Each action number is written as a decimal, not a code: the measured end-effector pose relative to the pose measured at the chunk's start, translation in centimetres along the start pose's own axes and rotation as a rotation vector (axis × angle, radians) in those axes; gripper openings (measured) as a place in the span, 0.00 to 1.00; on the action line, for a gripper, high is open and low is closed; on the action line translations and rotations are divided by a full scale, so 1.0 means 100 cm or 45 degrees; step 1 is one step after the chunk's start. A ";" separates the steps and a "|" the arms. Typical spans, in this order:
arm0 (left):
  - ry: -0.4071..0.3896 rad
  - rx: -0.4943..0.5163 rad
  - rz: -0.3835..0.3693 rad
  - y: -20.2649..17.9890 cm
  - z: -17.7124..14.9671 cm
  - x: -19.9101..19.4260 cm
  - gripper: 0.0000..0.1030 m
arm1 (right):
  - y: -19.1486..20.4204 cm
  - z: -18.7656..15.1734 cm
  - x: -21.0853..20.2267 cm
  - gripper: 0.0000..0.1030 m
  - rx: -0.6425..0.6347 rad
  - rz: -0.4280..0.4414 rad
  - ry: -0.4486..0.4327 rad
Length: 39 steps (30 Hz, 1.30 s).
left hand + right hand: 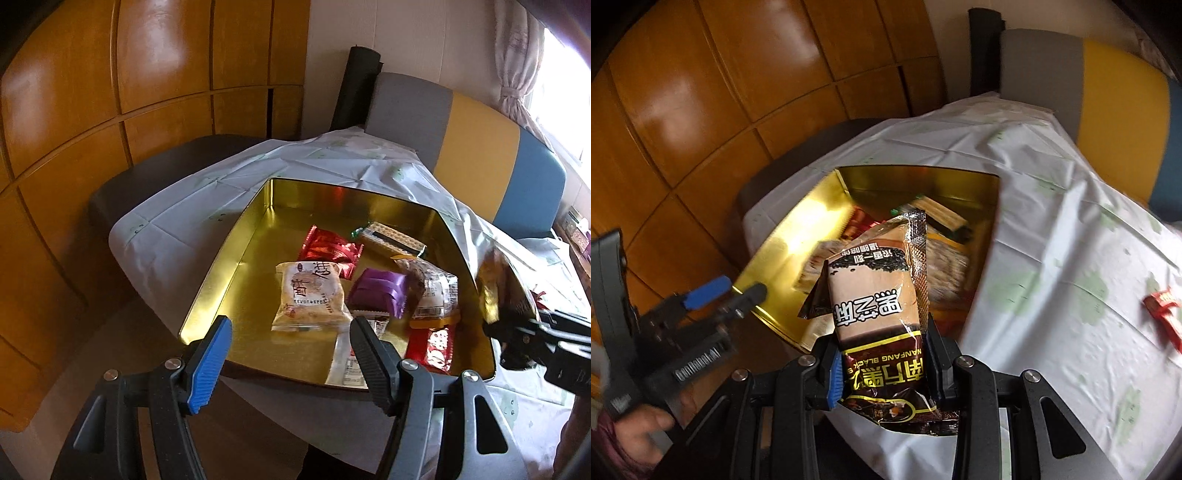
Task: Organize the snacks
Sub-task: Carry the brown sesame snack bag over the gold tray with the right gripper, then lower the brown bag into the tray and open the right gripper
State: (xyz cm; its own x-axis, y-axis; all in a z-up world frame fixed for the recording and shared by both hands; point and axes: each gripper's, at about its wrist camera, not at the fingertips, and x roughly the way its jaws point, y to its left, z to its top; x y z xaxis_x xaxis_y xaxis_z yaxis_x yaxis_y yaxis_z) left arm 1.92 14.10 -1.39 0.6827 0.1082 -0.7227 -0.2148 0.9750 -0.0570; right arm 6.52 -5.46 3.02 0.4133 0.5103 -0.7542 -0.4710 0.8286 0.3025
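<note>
While the left tool (290, 363) hangs with its jaws wide apart and nothing between them, just above the near rim of the gold tin (236, 258), its camera shows the tin already holding several snacks: a pale pastry packet (310, 297), a purple wrapper (378, 291), a red packet (330, 251), a wafer pack (391, 238) and a red bar (432, 349) at the near edge. At the right of that view the right tool (517, 325) carries a dark sachet (500, 286) beside the tin's right wall. From the right wrist camera, the right tool (882, 373) is clamped on the lower part of that sachet (877, 302), a black-sesame drink mix packet, held upright above the tin (783, 254); motion blur hides the contents beneath. One small red snack (1165, 317) lies on the tablecloth (1052, 240) over the table, well apart from the tin. The step in hand looks like dropping the sachet in; next, the jaws should part over a bare patch of the tin floor.
</note>
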 end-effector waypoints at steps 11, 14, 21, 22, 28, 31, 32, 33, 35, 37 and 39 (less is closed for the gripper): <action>0.005 -0.002 0.012 0.006 -0.002 0.003 0.62 | 0.012 -0.004 0.072 0.39 -0.032 -0.027 0.181; 0.015 0.000 0.015 0.006 -0.003 0.005 0.61 | 0.011 -0.010 0.071 0.42 -0.040 -0.030 0.171; 0.020 -0.003 0.011 0.005 -0.004 0.006 0.61 | 0.010 -0.009 0.051 0.41 -0.067 -0.010 0.111; 0.021 -0.001 0.011 0.004 -0.004 0.006 0.61 | 0.012 -0.009 0.050 0.38 -0.081 -0.001 0.114; 0.026 0.003 0.006 0.003 -0.005 0.006 0.61 | 0.017 -0.010 0.058 0.27 -0.121 -0.056 0.112; 0.025 0.007 0.007 0.003 -0.005 0.006 0.61 | 0.013 -0.005 0.070 0.27 -0.118 -0.085 0.114; 0.027 0.007 0.007 0.003 -0.005 0.006 0.61 | 0.013 -0.004 0.072 0.27 -0.112 -0.090 0.113; 0.027 0.006 0.007 0.003 -0.005 0.006 0.61 | 0.012 -0.002 0.073 0.27 -0.101 -0.087 0.116; 0.025 0.007 0.008 0.003 -0.004 0.005 0.61 | 0.011 -0.002 0.073 0.27 -0.090 -0.077 0.120; 0.025 0.006 0.006 0.003 -0.004 0.005 0.61 | 0.008 -0.003 0.072 0.29 -0.069 -0.056 0.127; 0.022 0.007 0.002 0.002 -0.004 0.004 0.61 | 0.006 -0.005 0.069 0.33 -0.047 -0.044 0.128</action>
State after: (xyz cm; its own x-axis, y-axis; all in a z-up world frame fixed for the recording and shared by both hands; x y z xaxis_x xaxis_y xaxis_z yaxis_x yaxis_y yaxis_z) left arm 1.89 14.26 -1.92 0.6699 0.1066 -0.7348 -0.2119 0.9759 -0.0516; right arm 8.72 -1.56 -2.32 0.3506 0.4544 -0.8189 -0.4870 0.8353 0.2550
